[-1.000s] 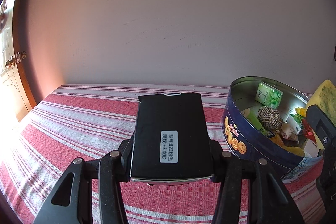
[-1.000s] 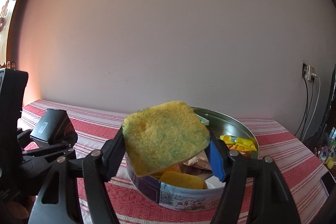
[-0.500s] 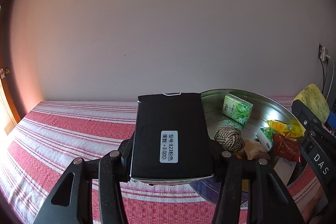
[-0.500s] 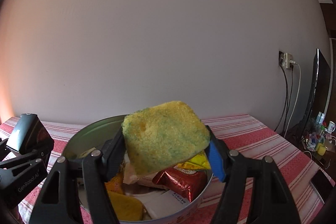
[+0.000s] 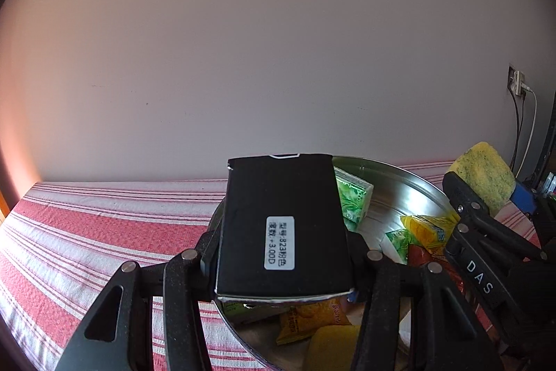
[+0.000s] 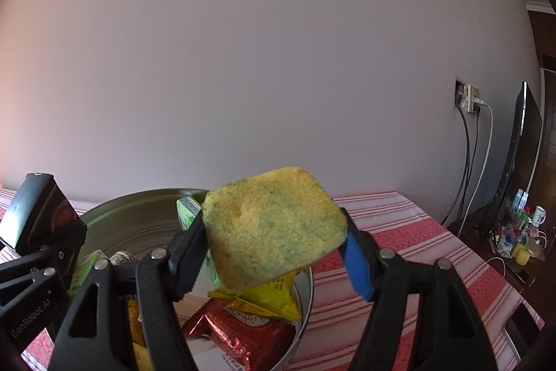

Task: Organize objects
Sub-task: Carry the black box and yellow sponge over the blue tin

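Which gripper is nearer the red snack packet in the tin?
Right. The right gripper, holding the sponge, hangs just above the packet; the left gripper is over the tin's far side.

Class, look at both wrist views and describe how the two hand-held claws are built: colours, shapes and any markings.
Both claws are matte black frames with triangular cut-outs and round silver rivets. The right claw has a ribbed black pad and a blue pad. The left claw shows black pads; seen from the right view, its body bears "GenRobot.AI" lettering. No sleeves or cables show.

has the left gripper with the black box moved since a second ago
Yes. The left gripper, shut on the black box, has swung right: the round tin, earlier off to its right, now sits directly beneath it.
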{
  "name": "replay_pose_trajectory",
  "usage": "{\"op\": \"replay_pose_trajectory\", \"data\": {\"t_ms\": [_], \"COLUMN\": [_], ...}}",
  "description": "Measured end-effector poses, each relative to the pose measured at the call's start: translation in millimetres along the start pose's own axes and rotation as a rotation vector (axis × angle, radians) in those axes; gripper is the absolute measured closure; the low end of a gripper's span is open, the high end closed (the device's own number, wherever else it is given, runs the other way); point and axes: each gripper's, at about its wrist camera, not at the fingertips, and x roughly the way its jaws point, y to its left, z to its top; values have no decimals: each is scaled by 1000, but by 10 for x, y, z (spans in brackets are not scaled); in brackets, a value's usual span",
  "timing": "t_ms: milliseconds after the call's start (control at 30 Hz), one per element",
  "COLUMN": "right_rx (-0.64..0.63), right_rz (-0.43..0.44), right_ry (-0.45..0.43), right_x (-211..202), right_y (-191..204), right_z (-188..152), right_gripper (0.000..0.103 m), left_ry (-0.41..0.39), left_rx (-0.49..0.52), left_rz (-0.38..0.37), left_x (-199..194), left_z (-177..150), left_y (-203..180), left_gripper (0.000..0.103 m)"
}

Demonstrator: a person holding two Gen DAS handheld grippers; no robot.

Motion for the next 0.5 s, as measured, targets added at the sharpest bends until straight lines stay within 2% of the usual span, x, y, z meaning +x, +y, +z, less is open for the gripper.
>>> {"op": "replay_pose_trajectory", "data": {"t_ms": [333, 500], "right_rx": [-12, -22], "right_rz": [57, 90], "right_ry": [112, 130], "right_x": [337, 382], "right_y": [-72, -56], "right_z": [-30, -46], "right_gripper": [33, 30], "left_ry": [73, 102], "left_rx": [1, 19], "left_rz": [-17, -24], "left_x": [331, 376], "left_z": [29, 80], "left_y": [-168, -178], "left_gripper": [50, 49]}}
